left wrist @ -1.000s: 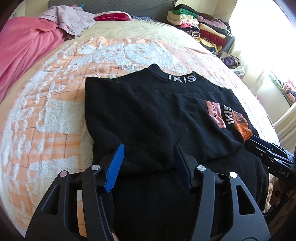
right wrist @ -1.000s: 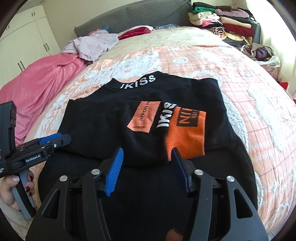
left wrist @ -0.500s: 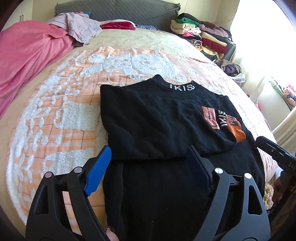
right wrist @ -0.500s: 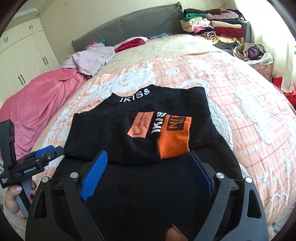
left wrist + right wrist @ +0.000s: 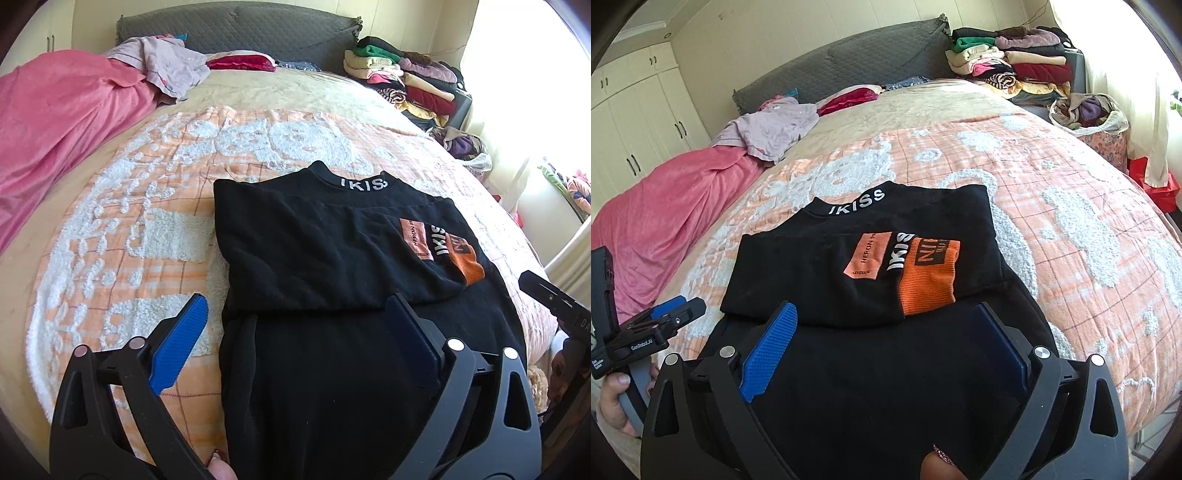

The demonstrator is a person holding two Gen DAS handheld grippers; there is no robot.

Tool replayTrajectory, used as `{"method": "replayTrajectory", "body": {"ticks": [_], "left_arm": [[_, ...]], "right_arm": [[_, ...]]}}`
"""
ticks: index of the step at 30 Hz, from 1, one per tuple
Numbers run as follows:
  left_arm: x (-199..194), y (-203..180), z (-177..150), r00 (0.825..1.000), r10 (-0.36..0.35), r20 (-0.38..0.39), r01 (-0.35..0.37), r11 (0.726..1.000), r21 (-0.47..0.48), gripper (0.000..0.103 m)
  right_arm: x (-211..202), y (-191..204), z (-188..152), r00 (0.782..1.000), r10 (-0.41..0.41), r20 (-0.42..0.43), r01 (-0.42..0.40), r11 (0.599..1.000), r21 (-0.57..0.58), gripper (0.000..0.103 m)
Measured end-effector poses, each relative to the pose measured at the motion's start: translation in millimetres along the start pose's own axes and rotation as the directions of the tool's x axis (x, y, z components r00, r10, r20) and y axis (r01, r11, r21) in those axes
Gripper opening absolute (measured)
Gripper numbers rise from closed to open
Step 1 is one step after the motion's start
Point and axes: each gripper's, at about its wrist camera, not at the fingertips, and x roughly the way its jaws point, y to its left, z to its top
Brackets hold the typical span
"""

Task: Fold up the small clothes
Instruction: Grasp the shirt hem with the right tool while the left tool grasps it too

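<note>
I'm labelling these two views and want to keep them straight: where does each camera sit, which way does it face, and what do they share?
Left wrist: on the left gripper, jaws open above the black sweatshirt, facing the headboard; a fingertip shows.
Right wrist: on the right gripper, open, same heading; the left gripper and its hand show.
Shared: sweatshirt, orange blanket, pink cover, clothes stack.
</note>
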Motion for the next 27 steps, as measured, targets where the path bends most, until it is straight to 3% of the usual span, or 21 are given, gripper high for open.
{"method": "replayTrajectory", "body": {"ticks": [27], "left_arm": [[-19, 7, -40, 0.998, 0.052, -0.023, -0.052, 0.999, -0.001, 0.093]], "right_arm": [[-24, -14, -36, 0.999, -0.042, -0.017, 0.042, 0.999, -0.016, 0.097]]}}
